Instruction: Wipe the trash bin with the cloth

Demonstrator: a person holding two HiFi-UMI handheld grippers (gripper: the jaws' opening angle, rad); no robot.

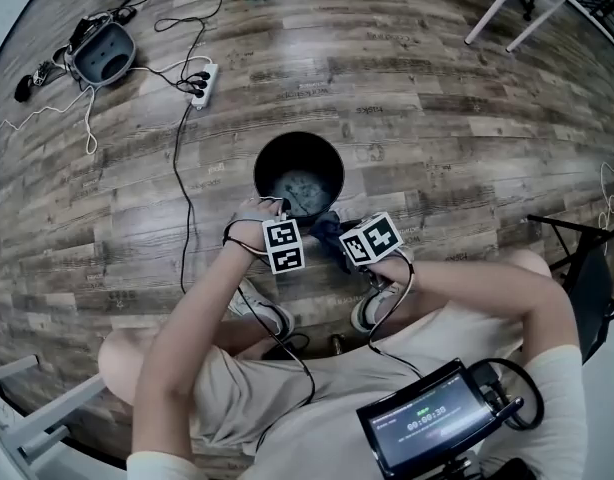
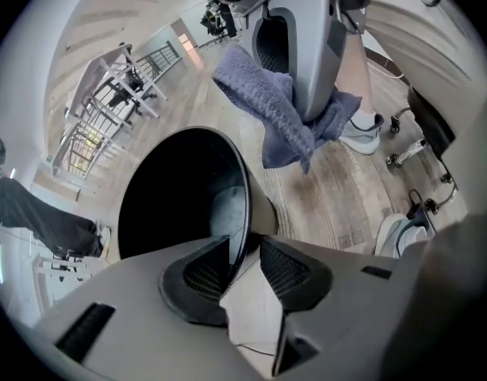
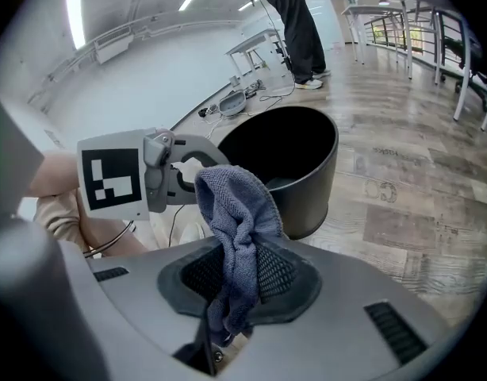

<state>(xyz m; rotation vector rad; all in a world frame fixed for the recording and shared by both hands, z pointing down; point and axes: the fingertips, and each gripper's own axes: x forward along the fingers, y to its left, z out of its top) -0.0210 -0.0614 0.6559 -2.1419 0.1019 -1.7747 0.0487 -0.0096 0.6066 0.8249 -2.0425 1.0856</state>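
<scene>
Power strip (image 1: 200, 84) on wood floor (image 1: 467, 138), black cable (image 1: 178, 158), white table legs (image 1: 499, 6), small screen (image 1: 432, 426)

Two grippers: the left gripper (image 2: 243, 262) holds one bin (image 2: 188, 189), the right gripper (image 3: 237, 280) holds one cloth (image 3: 235, 213). Two shoes (image 1: 267, 314) (image 1: 379, 303) sit just behind them.

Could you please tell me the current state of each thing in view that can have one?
Trash bin: upright on the floor, no lid, rim clamped.
Cloth: bunched up, pinched, off the floor.
Left gripper: shut on the trash bin's rim.
Right gripper: shut on the cloth.
Power strip: plugs in it.
Screen: lit.
</scene>
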